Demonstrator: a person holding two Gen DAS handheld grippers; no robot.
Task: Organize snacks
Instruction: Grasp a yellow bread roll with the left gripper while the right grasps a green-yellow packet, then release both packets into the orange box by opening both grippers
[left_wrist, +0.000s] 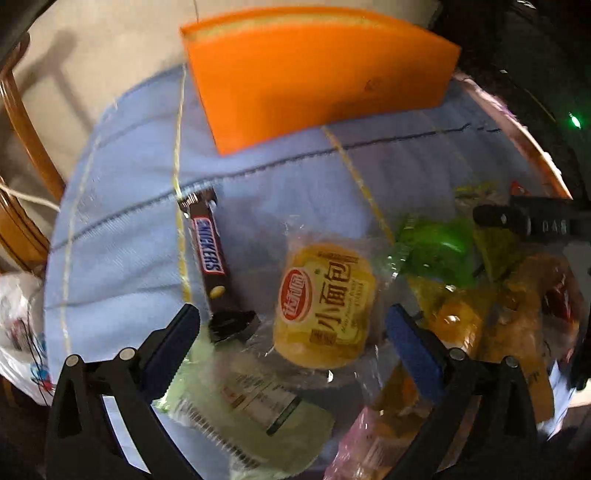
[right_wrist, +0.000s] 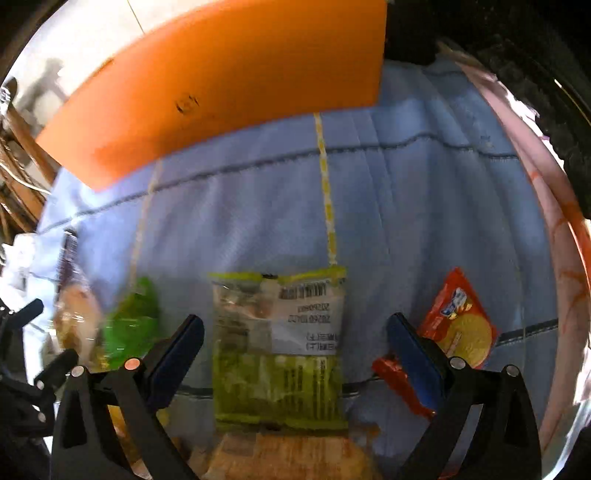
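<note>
Snacks lie on a blue cloth (left_wrist: 129, 236) in front of an orange box (left_wrist: 314, 74). In the left wrist view my left gripper (left_wrist: 291, 325) is open above a yellow bread packet (left_wrist: 325, 302), with a Snickers bar (left_wrist: 212, 258) to its left and a pale green packet (left_wrist: 251, 406) below. In the right wrist view my right gripper (right_wrist: 295, 332) is open around a yellow-green packet (right_wrist: 280, 347) lying label-up. A red cracker packet (right_wrist: 454, 325) lies to its right, a green wrapper (right_wrist: 129, 321) to its left. The orange box (right_wrist: 221, 81) stands behind.
More wrapped snacks pile at the right of the left wrist view (left_wrist: 498, 295), where the other gripper (left_wrist: 524, 218) shows. A wooden chair (left_wrist: 22, 122) stands at far left, a white plastic bag (left_wrist: 18, 325) below it. The table rim (right_wrist: 561, 258) curves at right.
</note>
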